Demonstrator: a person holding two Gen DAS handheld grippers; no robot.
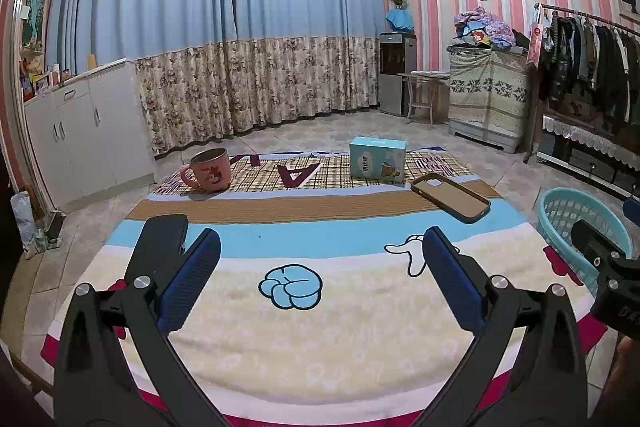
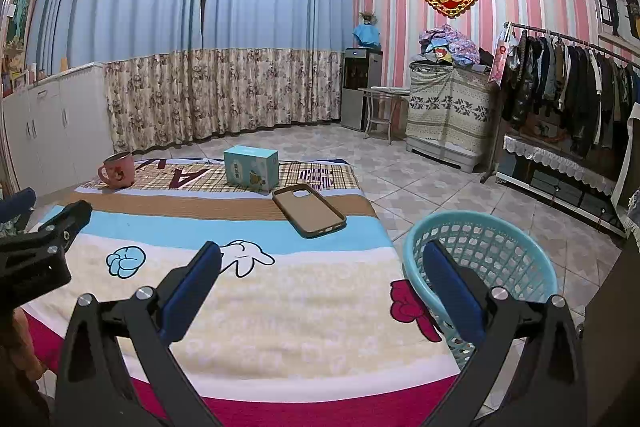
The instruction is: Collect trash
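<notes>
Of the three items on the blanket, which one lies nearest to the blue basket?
The brown phone case, lying flat near the blanket's right edge; the teal box and pink mug stand farther back and left.

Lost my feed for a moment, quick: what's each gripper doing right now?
Left gripper: open, holding nothing, above the blanket.
Right gripper: open, holding nothing, beside the basket.

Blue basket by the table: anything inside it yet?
The blue basket looks empty where its interior shows: only mesh wall and bare bottom. The right hand-held gripper, open, has a finger covering part of the near side, so that portion can't be checked.
</notes>
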